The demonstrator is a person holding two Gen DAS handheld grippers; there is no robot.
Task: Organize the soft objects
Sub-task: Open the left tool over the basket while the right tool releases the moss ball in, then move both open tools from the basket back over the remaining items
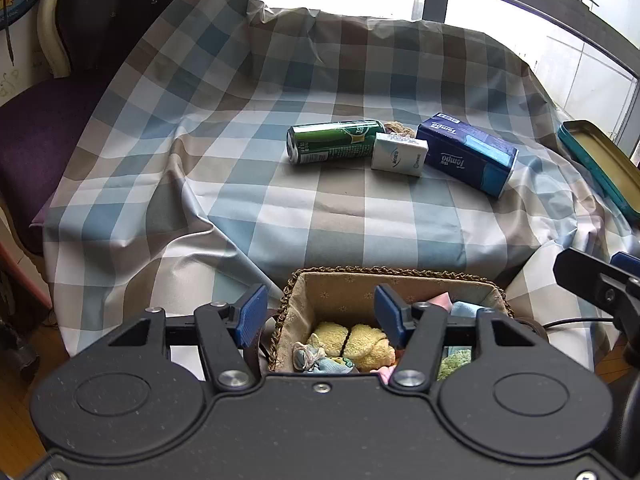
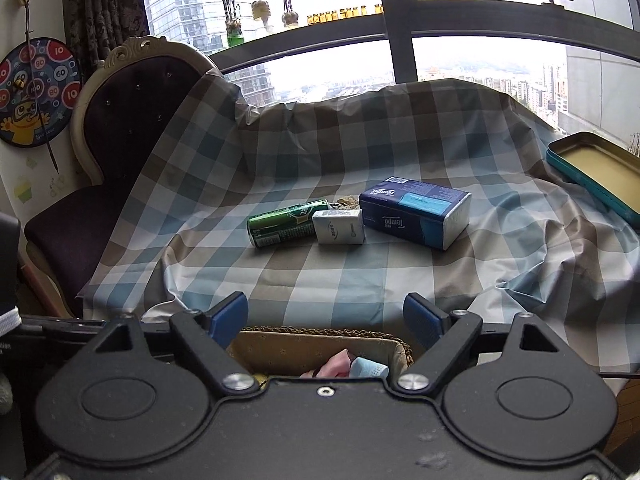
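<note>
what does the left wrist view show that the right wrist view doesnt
Only the left wrist view looks down into the woven basket at the yellow towels and small cloth items, and shows part of the right gripper at its right edge.

Only the right wrist view shows the dartboard in full, the windowsill bottles and the city outside.

Both show the green can, white pack, blue Tempo tissue pack, teal tin lid and checked cloth. Each view's own gripper is open and empty.

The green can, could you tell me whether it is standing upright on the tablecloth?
No, the green can lies on its side on the checked tablecloth, beside a small white pack.
</note>
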